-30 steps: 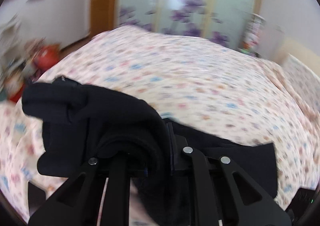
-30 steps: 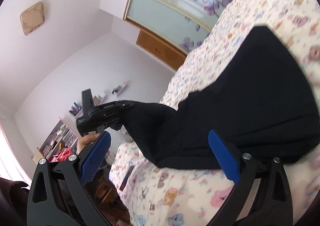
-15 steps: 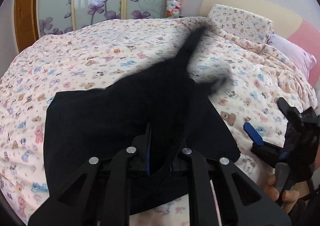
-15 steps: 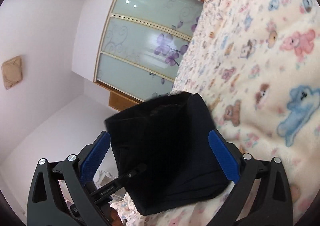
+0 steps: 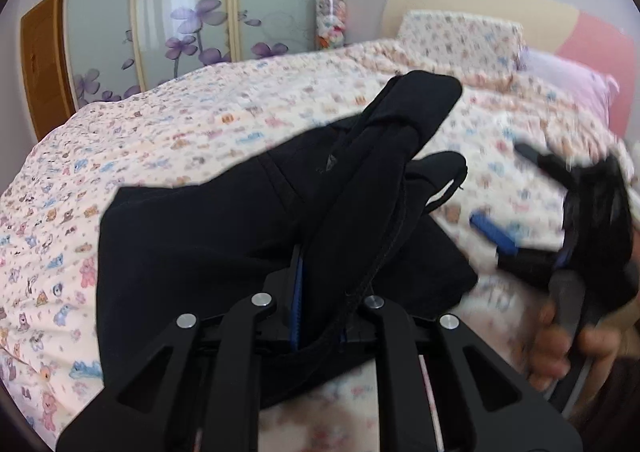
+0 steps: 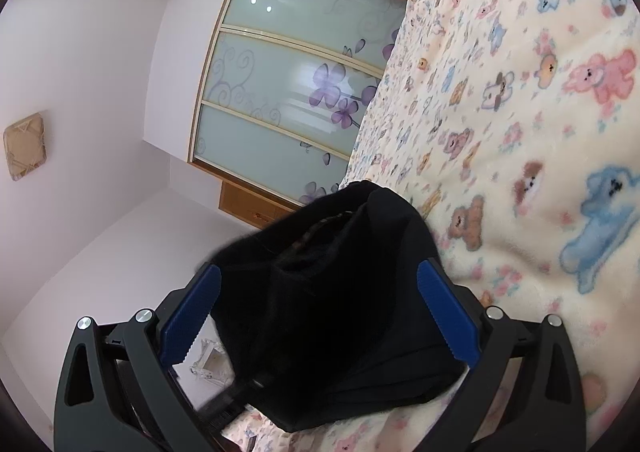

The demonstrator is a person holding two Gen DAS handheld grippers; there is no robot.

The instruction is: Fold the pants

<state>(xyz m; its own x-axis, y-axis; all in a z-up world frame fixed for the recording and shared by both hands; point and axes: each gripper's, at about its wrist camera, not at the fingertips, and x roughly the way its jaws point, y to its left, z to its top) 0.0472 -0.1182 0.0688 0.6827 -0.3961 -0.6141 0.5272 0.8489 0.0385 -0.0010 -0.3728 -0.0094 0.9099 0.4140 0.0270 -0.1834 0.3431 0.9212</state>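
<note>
I see the black pants (image 5: pixel 224 236) lying on the bed (image 5: pixel 168 140), on its bear-printed cover, partly folded into a flat dark block. My left gripper (image 5: pixel 320 292) is clenched on a bunched fold of the pants; the cloth rises from between its jaws and stands up above the flat part, reaching toward the pillow (image 5: pixel 460 36) at the head of the bed. A thin blue strip of one pad (image 5: pixel 297 292) shows beside the squeezed fabric.

My right gripper (image 6: pixel 320 316) is released, its jaws spread wide with both blue pads bare. In the right wrist view the pants (image 6: pixel 340 312) fill the space between the jaws, but whether the pads touch the cloth I cannot tell. In the left wrist view this right gripper (image 5: pixel 520 204) is blurred, just beside the edge of the pants, over the bed cover, with a hand (image 5: pixel 568 348) holding its handle. Behind the bed stands a wardrobe (image 5: pixel 180 12) with purple flowers on its glass doors.
</note>
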